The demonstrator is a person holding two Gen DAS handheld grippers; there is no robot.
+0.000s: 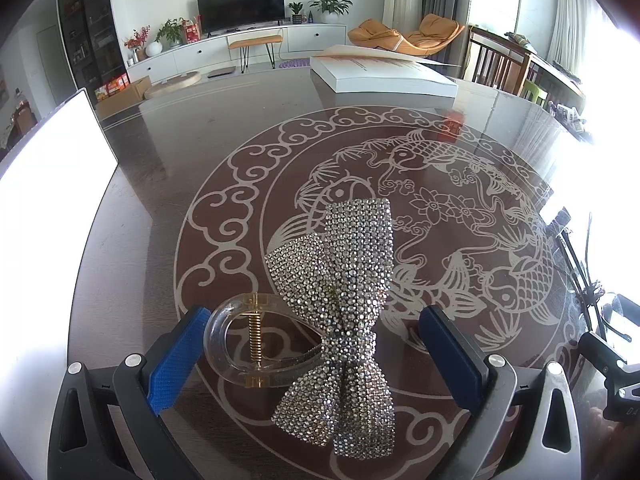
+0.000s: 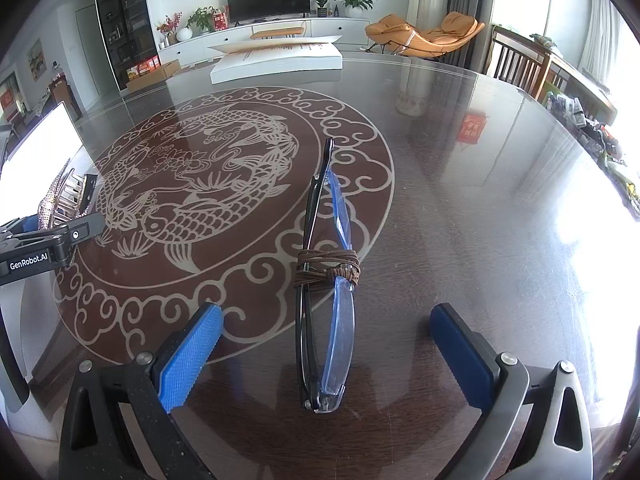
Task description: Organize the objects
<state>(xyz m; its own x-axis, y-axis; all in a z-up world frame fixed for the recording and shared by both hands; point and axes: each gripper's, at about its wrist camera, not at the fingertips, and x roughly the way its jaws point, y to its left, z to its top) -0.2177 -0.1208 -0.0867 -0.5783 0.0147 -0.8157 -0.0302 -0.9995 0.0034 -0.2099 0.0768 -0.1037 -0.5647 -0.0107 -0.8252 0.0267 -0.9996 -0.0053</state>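
Where it lies, the hair clip carries a rhinestone bow

Hair clip left of glasses on table; book behind.

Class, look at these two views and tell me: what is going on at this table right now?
A person is tidying small things on a glass-topped table with a handheld gripper in each hand. The left gripper is open around a rhinestone bow hair clip, its pads either side but not clamped. The right gripper is open around folded glasses bound with brown cord. Both things lie on the table, not lifted. A thick book sits at the far edge.
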